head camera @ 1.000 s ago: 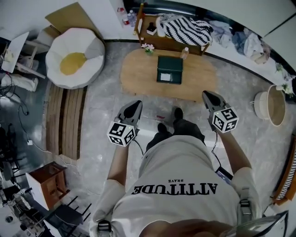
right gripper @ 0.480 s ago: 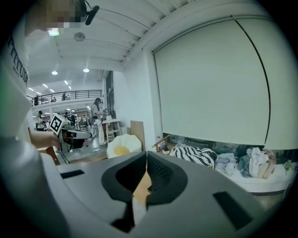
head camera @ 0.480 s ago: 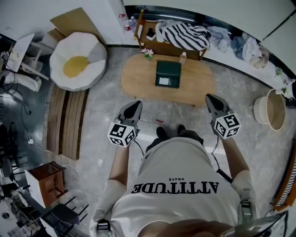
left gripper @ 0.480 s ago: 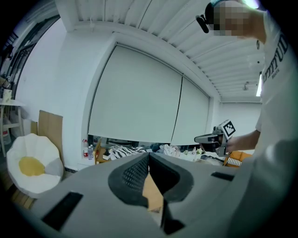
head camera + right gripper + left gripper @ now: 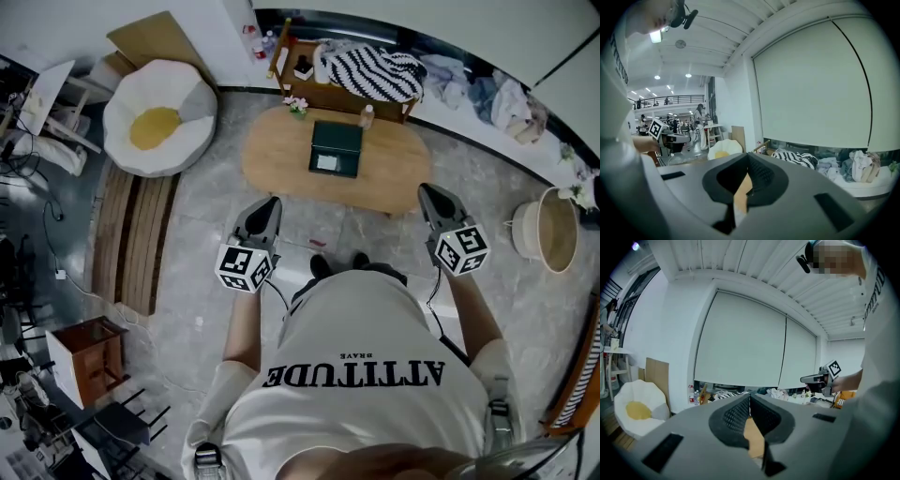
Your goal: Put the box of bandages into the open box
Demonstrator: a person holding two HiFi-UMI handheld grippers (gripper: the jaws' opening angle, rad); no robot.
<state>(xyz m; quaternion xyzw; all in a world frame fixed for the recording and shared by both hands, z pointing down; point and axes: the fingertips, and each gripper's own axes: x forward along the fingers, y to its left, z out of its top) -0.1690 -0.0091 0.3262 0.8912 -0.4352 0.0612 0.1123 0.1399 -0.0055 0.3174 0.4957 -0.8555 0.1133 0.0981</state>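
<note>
Green box ahead: left tongs and right tongs, both closed tight and empty, hang over the floor. Beyond them, the box sits mid-counter, near a bottle.

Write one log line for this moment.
left gripper: shut, empty | right gripper: shut, empty | dark green box: on oval wooden table

My left tool and right tool are grey tapering wedges with black ribbed pads, each carrying a white cube printed with black square markers. A thin black cable trails from each. At the frame's lower middle I wear a pale short-sleeved T-shirt lettered ATTITUDE in black, dark trousers and black shoes
</note>
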